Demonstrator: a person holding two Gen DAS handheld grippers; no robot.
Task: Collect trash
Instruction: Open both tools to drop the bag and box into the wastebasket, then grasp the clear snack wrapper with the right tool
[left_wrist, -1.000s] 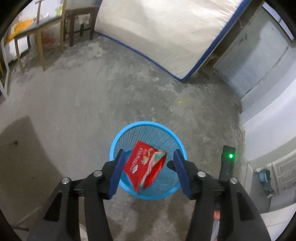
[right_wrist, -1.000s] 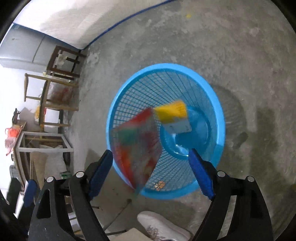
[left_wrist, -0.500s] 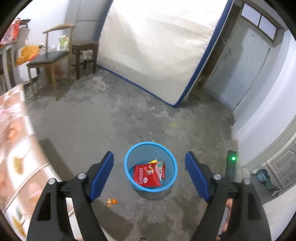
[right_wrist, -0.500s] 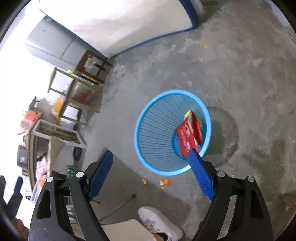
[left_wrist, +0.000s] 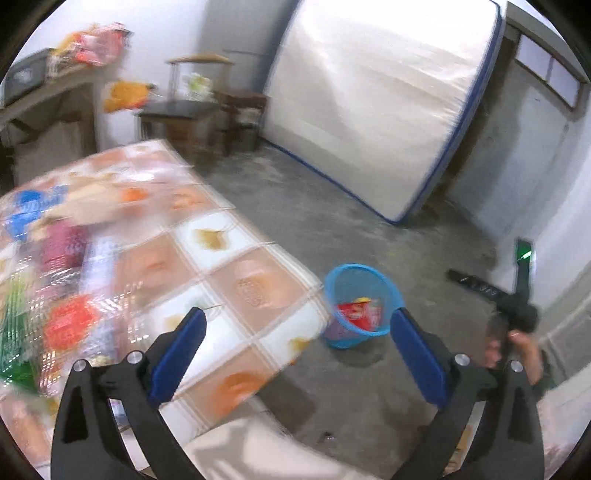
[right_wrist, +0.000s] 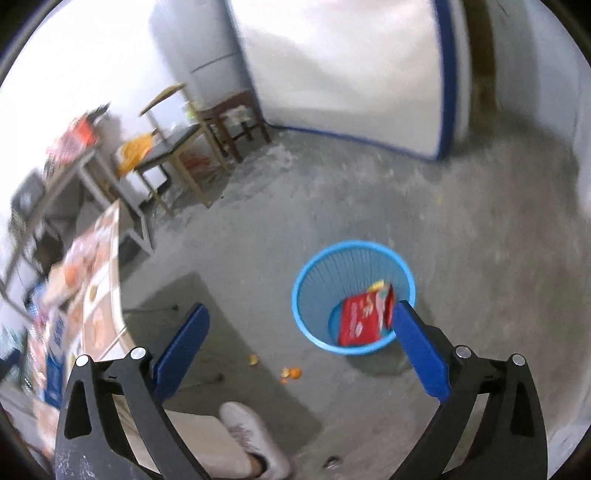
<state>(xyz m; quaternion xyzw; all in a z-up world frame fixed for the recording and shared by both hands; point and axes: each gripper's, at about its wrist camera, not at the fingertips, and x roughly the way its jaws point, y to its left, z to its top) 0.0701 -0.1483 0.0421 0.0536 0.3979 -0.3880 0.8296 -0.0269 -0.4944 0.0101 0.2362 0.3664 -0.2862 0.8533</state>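
Red glossy snack packet lies flat in round blue mesh basket, lower right of right view, yellow wrapper behind it. Orange peel bits on rough concrete floor nearby. Left tool and right tool gape wide, empty; jaws just opened further. 1 s ago packet was falling between tools over basket. Counter, checked shiny cloth, now at left.
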